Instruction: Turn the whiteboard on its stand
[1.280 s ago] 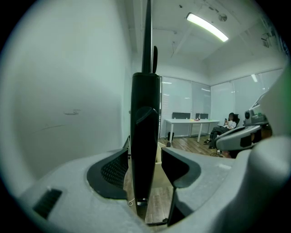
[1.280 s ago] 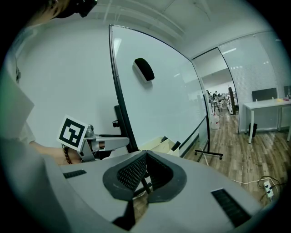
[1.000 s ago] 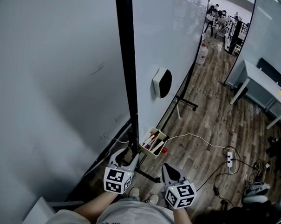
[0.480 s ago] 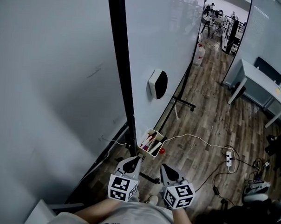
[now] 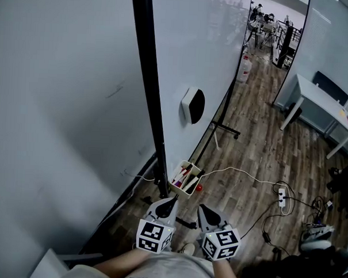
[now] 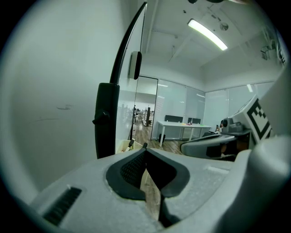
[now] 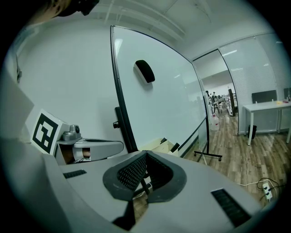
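Whiteboard (image 5: 192,44), with its black eraser (image 5: 193,105), stands upright on its stand to the right of the black upright (image 5: 150,88). It looks no more turned than it did a second ago.

The left gripper (image 5: 169,201) has changed most. A second ago its jaws were open at the foot of the upright. Now it has drawn back towards the person, short of the marker tray (image 5: 185,177), with its jaws closed together on nothing.

Just to its right, the right gripper (image 5: 201,208) has barely moved; it is also closed and empty, touching nothing.

Judging from this, no grip on the frame was made or kept, so the turn is not under way. The left gripper would need to open again and take the frame. The white desk (image 5: 319,104) stands well off to the right.
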The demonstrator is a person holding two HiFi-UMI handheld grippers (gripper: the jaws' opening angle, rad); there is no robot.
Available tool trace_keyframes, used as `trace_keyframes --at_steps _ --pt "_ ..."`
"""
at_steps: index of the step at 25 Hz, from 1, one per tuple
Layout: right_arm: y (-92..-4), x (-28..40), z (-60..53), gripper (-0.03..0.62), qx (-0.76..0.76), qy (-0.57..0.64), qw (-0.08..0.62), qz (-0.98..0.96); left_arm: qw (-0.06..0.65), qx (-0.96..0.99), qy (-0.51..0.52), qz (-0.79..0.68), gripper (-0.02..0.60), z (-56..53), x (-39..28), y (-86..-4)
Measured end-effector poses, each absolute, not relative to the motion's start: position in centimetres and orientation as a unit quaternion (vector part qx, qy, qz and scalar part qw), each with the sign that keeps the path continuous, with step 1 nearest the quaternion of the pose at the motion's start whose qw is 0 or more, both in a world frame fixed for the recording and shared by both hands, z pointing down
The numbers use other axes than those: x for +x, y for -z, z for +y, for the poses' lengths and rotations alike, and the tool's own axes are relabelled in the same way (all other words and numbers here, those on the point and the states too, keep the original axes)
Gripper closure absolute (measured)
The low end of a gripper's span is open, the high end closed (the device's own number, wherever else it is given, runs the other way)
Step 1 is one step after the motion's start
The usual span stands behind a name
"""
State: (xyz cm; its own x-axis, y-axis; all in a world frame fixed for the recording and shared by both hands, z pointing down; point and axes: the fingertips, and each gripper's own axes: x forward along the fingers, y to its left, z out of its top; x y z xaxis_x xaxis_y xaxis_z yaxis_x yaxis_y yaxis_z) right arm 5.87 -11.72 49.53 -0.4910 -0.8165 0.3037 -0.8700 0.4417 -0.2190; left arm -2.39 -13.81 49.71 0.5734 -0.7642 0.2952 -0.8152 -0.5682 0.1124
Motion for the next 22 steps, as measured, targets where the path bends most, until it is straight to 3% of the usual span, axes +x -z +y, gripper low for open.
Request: trace_keyframes --at_steps 22 --pt "-49.6 4.7 -10.9 0.588 0.473 -0.175 0.088 -0.859 0.112 0.882 -0.106 -0.445 0.571 -13.1 -2.6 -49.3"
